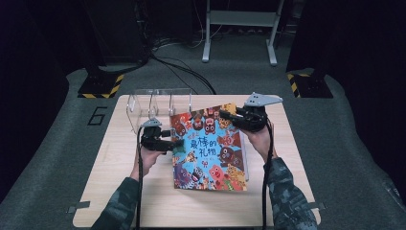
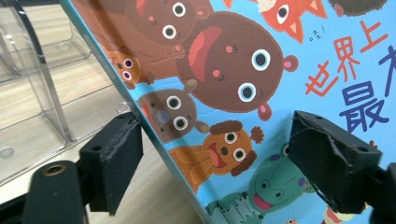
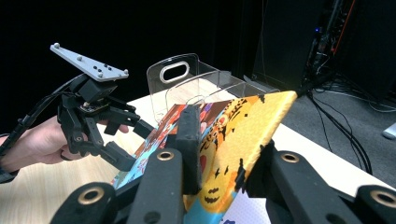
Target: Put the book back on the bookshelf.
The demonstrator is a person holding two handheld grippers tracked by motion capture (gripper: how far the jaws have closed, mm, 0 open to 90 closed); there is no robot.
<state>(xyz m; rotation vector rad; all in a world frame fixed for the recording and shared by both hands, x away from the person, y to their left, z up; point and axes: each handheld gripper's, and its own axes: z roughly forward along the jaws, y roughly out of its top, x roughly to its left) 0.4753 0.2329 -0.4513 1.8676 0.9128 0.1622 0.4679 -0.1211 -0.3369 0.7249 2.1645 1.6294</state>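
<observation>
R tool [image 3: 219,177] grips book [image 1: 210,146] top; L tool [image 2: 233,154] gapes astride its edge. Close L squarely w/o tipping book off rack [image 1: 158,103].

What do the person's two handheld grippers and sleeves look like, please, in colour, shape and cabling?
Both grippers are black, with two blocky jaws faced in dark foam pads. The right gripper carries a grey three-cornered plate dotted with small studs; the left gripper has a smaller grey plate on top. A black cable trails from each toward the person. The sleeves are green camouflage, reaching the wrists.
</observation>
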